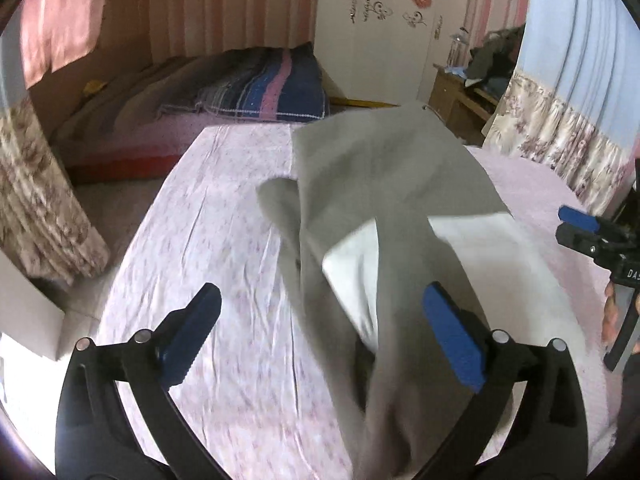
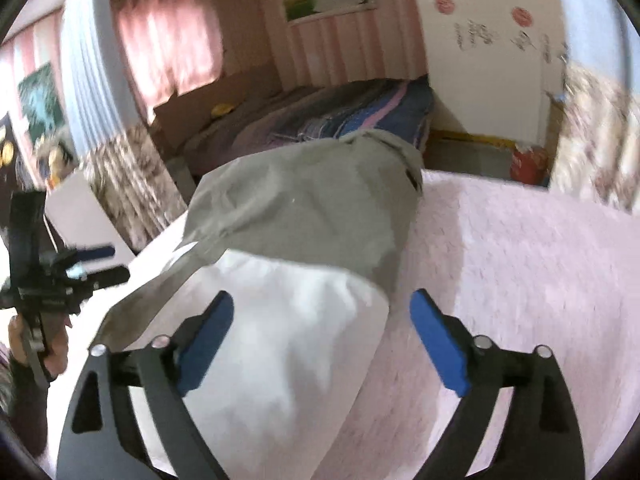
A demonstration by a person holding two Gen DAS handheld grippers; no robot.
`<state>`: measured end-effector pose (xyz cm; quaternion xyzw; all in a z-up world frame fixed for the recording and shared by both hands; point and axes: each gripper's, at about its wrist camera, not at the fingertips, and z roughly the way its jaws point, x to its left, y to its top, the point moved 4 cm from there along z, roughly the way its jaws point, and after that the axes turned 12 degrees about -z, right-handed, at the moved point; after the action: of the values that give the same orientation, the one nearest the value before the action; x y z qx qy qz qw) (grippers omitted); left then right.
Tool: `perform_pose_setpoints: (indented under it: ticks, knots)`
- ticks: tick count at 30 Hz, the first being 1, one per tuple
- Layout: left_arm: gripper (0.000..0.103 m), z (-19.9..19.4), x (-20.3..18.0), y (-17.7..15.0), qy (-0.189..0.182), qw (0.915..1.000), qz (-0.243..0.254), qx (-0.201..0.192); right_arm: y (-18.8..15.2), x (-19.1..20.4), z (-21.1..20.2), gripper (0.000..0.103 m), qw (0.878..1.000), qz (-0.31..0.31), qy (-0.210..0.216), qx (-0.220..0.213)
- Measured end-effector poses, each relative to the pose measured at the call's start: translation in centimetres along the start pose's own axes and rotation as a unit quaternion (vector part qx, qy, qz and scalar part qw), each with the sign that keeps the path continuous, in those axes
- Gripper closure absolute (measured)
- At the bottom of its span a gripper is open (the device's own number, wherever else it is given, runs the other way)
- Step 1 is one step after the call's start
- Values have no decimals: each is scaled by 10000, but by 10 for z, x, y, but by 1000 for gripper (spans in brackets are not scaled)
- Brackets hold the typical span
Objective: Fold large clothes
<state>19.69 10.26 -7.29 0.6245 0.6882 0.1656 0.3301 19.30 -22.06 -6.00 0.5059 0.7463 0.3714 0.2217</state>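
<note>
A large grey garment with a white lining (image 1: 380,184) lies partly folded on the pink bed sheet (image 1: 224,216); it also shows in the right wrist view (image 2: 304,208), with the white inner side (image 2: 288,328) turned up. My left gripper (image 1: 320,336) is open, its jaws wide apart over the garment's near left edge, holding nothing. My right gripper (image 2: 320,340) is open above the white part, also empty. The right gripper appears at the right edge of the left wrist view (image 1: 588,232), and the left gripper at the left of the right wrist view (image 2: 92,264).
A second bed with a striped blue and pink quilt (image 1: 264,84) stands behind. Floral curtains (image 1: 560,136) hang at the right, a wooden desk with clutter (image 1: 472,88) at the back right, and a white box (image 1: 28,312) by the bed's left side.
</note>
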Motion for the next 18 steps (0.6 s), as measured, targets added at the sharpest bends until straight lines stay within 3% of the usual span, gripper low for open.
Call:
perform_pose_setpoints:
  ticks: [6,14,18]
  knots:
    - [3,-3,4,-39,-454,9972,-462,373,-35,13,-13,11,9991,408,57,-41]
    - [3,20,-12,-69,-605,9942,-491,739,-62,16,2,6,9973,672,203,214]
    - [3,38,-3,-82,-856,9875,-827,1035,-73,8,15,3,9926,1064,491,317]
